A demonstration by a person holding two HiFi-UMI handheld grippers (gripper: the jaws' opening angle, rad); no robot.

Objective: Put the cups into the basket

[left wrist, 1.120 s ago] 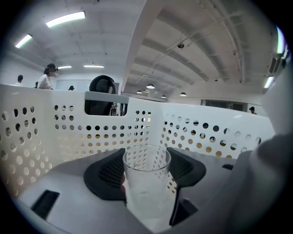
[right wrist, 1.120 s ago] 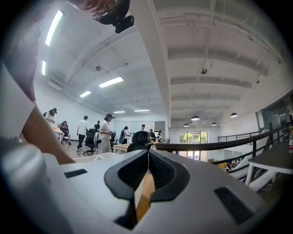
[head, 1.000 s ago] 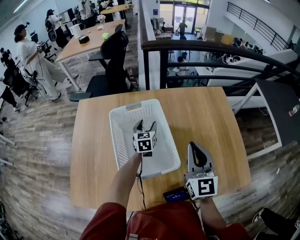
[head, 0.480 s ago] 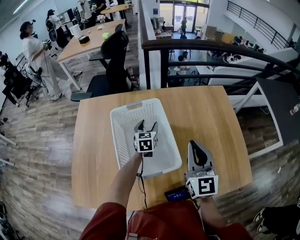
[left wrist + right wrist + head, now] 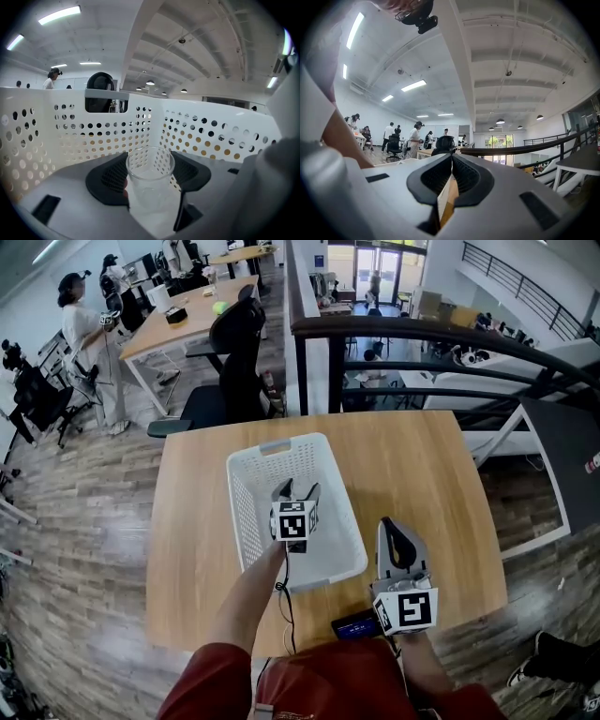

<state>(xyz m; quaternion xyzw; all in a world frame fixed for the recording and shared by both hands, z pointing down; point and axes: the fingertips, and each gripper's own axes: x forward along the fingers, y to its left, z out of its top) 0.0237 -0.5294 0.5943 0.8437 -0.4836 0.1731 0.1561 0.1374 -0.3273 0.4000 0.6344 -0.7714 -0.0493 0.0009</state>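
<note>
A white perforated basket (image 5: 246, 521) stands on the wooden table (image 5: 422, 474). My left gripper (image 5: 295, 489) is down inside the basket, shut on a clear plastic cup (image 5: 150, 187). The cup stands upright between the two dark pads (image 5: 105, 180), with the basket wall (image 5: 70, 136) close behind it. In the head view the gripper hides the cup. My right gripper (image 5: 394, 529) hovers over the table right of the basket, near the front edge. In the right gripper view its jaws (image 5: 451, 157) are shut tip to tip with nothing between them.
A small black device (image 5: 354, 625) lies at the table's front edge between my arms. A dark railing (image 5: 422, 334) runs behind the table, with a drop beyond it. A black office chair (image 5: 234, 343) stands at the far left, and people stand by other desks.
Both grippers keep their places. The head view has shifted slightly, and a person at the far left has walked farther off.
</note>
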